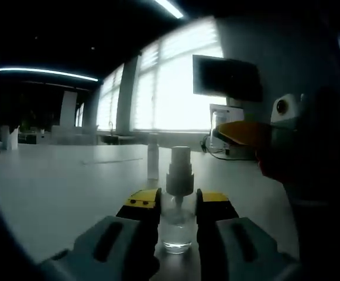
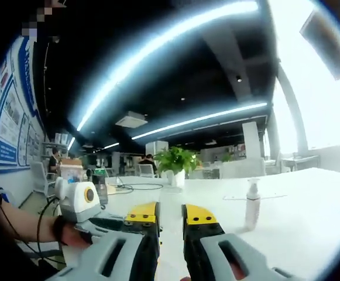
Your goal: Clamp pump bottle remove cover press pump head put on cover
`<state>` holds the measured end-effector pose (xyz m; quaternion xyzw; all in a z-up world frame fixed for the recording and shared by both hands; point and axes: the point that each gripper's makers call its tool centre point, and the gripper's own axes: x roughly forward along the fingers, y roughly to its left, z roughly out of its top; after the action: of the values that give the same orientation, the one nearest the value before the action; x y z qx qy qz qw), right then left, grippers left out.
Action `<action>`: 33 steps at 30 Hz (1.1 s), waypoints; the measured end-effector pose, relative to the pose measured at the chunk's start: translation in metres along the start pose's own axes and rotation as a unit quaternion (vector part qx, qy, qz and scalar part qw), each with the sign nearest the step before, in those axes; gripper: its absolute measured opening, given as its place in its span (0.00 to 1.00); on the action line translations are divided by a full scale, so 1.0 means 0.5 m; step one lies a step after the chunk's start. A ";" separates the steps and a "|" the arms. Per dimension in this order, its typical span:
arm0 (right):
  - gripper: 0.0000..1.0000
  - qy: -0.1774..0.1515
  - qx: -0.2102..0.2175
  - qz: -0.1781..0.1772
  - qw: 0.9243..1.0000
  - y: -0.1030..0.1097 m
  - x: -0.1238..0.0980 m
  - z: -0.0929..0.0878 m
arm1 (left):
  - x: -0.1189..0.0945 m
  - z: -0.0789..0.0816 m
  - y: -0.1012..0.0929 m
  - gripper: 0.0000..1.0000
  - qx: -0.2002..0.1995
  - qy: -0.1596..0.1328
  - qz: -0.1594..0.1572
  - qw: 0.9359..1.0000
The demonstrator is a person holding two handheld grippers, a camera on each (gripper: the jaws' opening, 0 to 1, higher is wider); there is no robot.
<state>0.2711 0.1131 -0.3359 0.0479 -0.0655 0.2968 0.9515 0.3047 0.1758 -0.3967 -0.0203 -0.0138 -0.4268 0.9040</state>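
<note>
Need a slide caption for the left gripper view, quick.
Left gripper fingers clamp the clear pump bottle upright on the white table, pump head uncovered.

A small clear pump bottle [image 1: 177, 225] with a grey pump head [image 1: 179, 172] is seen upright on the white desk [image 1: 52, 187], well in from its edges, while its clear cover [image 1: 153, 156] is stood upright beyond it, apart from it.

A white table [image 1: 52, 187] bears a clear pump bottle [image 1: 177, 202] (cover [image 1: 153, 156] behind).
</note>
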 end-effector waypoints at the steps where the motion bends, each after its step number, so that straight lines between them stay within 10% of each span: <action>1: 0.10 0.002 0.004 -0.009 1.000 -0.009 -0.006 -0.004 | 0.000 -0.001 0.001 0.15 0.000 0.000 0.000 1.000; 9: 0.10 0.022 0.014 -0.058 0.998 -0.094 -0.040 -0.054 | 0.000 -0.001 0.001 0.15 -0.003 0.000 0.001 1.000; 33: 0.10 0.154 -0.003 -0.078 0.985 -0.137 -0.062 -0.171 | -0.001 0.000 -0.005 0.15 -0.001 0.000 0.003 1.000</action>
<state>0.2931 0.0505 -0.4286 0.0038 0.0851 0.2251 0.9706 0.3026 0.1745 -0.3965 -0.0211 -0.0133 -0.4239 0.9054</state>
